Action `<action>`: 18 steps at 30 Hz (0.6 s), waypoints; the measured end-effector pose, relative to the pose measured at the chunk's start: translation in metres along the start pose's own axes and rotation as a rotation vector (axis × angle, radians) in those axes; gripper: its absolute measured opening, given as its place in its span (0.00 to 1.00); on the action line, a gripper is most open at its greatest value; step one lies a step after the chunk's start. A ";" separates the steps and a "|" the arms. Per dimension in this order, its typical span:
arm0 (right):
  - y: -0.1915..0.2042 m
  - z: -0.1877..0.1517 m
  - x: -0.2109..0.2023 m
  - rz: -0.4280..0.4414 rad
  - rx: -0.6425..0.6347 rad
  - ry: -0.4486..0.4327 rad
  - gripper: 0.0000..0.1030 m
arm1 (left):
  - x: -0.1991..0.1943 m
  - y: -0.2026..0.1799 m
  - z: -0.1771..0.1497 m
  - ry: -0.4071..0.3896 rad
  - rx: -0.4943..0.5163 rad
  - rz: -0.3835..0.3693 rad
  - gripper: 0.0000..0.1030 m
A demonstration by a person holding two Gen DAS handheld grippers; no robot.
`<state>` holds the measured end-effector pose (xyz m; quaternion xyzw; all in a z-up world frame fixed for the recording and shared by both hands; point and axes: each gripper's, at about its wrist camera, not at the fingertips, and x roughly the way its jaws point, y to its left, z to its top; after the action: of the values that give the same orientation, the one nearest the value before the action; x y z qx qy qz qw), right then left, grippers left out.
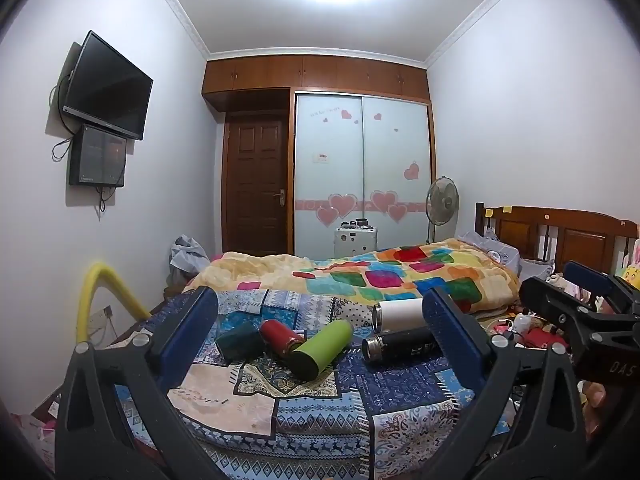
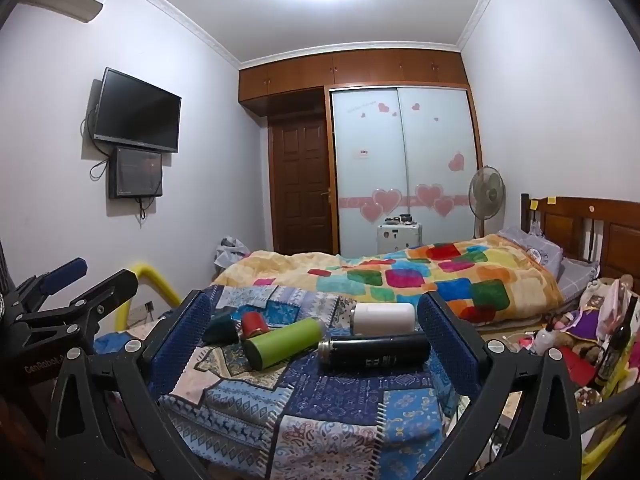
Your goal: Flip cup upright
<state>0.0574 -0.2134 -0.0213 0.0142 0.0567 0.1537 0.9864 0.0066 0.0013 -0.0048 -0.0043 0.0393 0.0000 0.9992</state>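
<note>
Several cups lie on their sides on the patchwork bedspread (image 1: 304, 412): a dark teal cup (image 1: 239, 342), a red cup (image 1: 281, 337), a green cup (image 1: 322, 349), a white cup (image 1: 398, 313) and a black cup (image 1: 400, 343). They also show in the right wrist view: teal (image 2: 220, 330), red (image 2: 253, 323), green (image 2: 284, 342), white (image 2: 384, 318), black (image 2: 374, 350). My left gripper (image 1: 320, 344) is open and empty, short of the cups. My right gripper (image 2: 316, 340) is open and empty, also short of them, and shows at the right of the left wrist view (image 1: 576, 312).
A colourful blanket (image 1: 384, 276) covers the bed behind the cups. A yellow padded rail (image 1: 104, 296) curves at the bed's left edge. Clutter (image 2: 580, 340) lies to the right by the wooden headboard (image 2: 592, 232). A fan (image 1: 442, 202) and a white case (image 1: 356, 240) stand by the wardrobe.
</note>
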 end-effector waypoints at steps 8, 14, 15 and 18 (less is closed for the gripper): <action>0.002 -0.002 0.000 -0.001 -0.002 0.000 1.00 | -0.007 0.000 0.004 -0.009 -0.001 0.006 1.00; -0.002 -0.001 0.000 -0.002 -0.002 -0.001 1.00 | -0.006 -0.001 0.003 -0.005 0.001 0.000 1.00; -0.002 -0.001 0.000 -0.002 -0.002 -0.001 1.00 | -0.005 -0.001 0.003 -0.005 0.001 0.001 1.00; -0.002 -0.002 0.001 -0.002 -0.002 -0.001 1.00 | -0.006 0.000 0.003 -0.005 0.000 0.000 1.00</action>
<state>0.0585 -0.2151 -0.0231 0.0129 0.0563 0.1527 0.9866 0.0013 0.0013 -0.0015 -0.0041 0.0368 0.0001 0.9993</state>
